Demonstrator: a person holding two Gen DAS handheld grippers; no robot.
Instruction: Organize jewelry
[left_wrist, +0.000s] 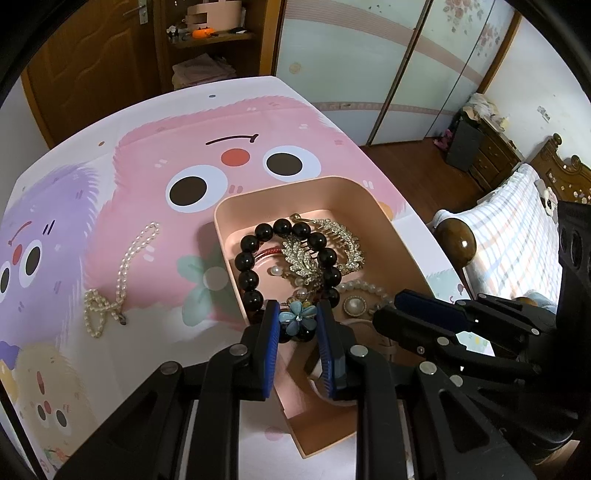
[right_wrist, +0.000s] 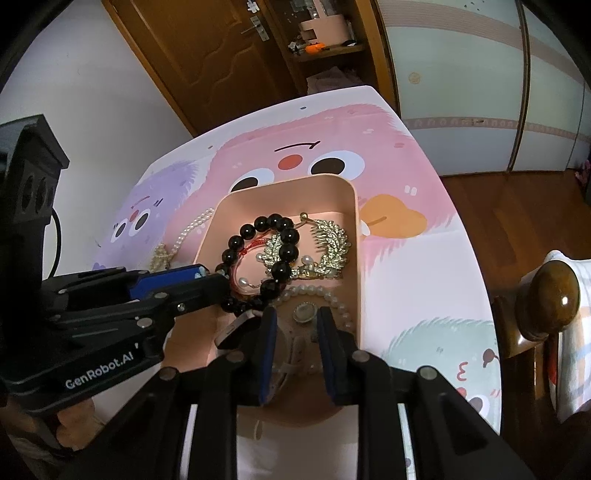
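Pinched between the blue ribbed pads of the left gripper (left_wrist: 295, 319) in the left wrist view is a pale blue flower ornament (left_wrist: 297, 316) with glossy petals, held over the near left edge of the peach plastic box (left_wrist: 380, 218). Inside the box lie a bracelet of round black beads (left_wrist: 255, 258), a rhinestone leaf comb (left_wrist: 325, 247) and a pearl strand (left_wrist: 364, 287). Out on the printed cartoon tablecloth (left_wrist: 147, 155), toward its left edge, lies a pearl necklace (left_wrist: 122, 273). At the box's right side the right gripper (left_wrist: 388, 308) reaches in.

From the right wrist view, the right gripper (right_wrist: 293, 325) stands with its jaws slightly parted and nothing pressed between them; a round pearl-faced brooch (right_wrist: 304, 314) sits just beyond the fingertips near the box's (right_wrist: 354, 229) near right corner. White lettering "GenRobot.AI" marks the left gripper's (right_wrist: 207, 277) black body.
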